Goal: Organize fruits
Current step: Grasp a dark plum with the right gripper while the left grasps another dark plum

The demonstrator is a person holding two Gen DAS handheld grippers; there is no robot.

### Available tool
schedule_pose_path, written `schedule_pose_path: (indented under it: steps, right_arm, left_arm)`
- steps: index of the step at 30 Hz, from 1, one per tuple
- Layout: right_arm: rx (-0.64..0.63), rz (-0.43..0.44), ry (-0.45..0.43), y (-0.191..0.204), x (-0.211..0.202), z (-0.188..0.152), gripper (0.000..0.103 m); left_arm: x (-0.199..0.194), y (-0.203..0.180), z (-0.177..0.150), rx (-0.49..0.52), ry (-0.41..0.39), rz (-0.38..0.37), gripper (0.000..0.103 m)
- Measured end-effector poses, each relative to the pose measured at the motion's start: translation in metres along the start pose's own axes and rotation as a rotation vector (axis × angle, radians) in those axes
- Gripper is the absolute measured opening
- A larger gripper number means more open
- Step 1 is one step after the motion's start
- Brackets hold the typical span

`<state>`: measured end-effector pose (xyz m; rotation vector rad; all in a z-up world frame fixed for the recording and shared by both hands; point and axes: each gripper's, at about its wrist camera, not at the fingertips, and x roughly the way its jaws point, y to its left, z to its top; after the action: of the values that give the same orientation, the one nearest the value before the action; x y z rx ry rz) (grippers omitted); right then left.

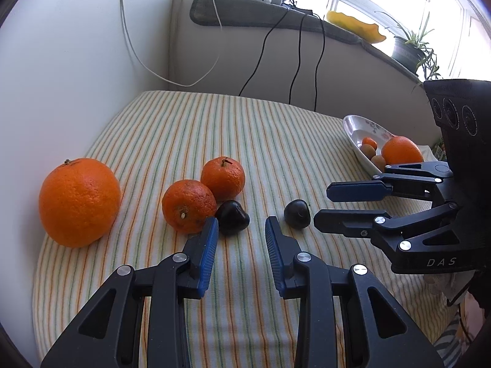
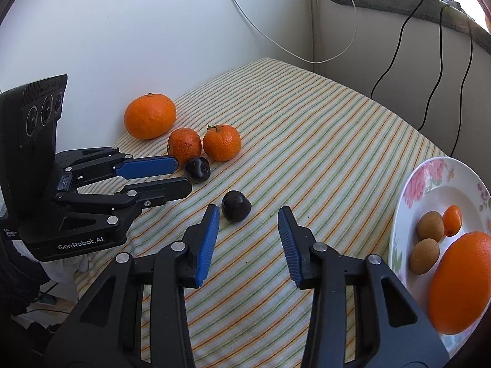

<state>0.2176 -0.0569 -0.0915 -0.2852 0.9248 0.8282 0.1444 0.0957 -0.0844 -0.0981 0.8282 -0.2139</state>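
Note:
On the striped cloth lie a big orange (image 1: 79, 201) (image 2: 150, 116), two mandarins (image 1: 188, 205) (image 1: 223, 178) (image 2: 184, 145) (image 2: 221, 142) and two dark chestnuts (image 1: 232, 217) (image 1: 297, 213) (image 2: 198, 169) (image 2: 236, 206). My left gripper (image 1: 241, 224) (image 2: 183, 175) is open and empty, its tips just short of the chestnut beside the mandarins. My right gripper (image 2: 249, 213) (image 1: 320, 205) is open and empty, its tips just short of the other chestnut. A floral plate (image 2: 429, 184) (image 1: 353, 128) at the right holds an orange (image 2: 460, 282) (image 1: 401, 150), a kumquat (image 2: 452, 220) and two small brown fruits (image 2: 430, 226) (image 2: 424, 256).
A white wall (image 2: 122, 30) runs along the left behind the fruit. Black and white cables (image 1: 297, 61) hang down the back wall from a dark-padded sill (image 1: 245, 12) with a potted plant (image 1: 408, 49). The cloth's front edge (image 1: 40, 276) drops off near me.

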Motion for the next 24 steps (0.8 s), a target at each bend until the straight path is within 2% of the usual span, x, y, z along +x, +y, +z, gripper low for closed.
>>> schedule_pose_path:
  steps: [11,17,19,21,24]
  right_arm:
    - [-0.025,0.007,0.032,0.002,0.016,0.001,0.038]
    - [-0.045,0.003,0.045,0.007,0.026,0.003,0.033]
    - [-0.048,0.004,0.043,0.007,0.027,0.004,0.028]
    - [-0.051,0.007,0.039,0.01,0.028,0.005,0.023]
    - [-0.068,-0.01,0.035,0.014,0.027,0.006,0.023]
  left_arm:
    - [0.011,-0.007,0.009,0.07,0.002,0.066,0.03]
    - [0.014,-0.01,0.01,0.105,0.005,0.093,0.03]
    - [0.016,-0.012,0.011,0.124,0.006,0.109,0.03]
    - [0.017,-0.013,0.011,0.137,0.008,0.118,0.027]
    - [0.017,-0.013,0.011,0.152,0.009,0.132,0.022]
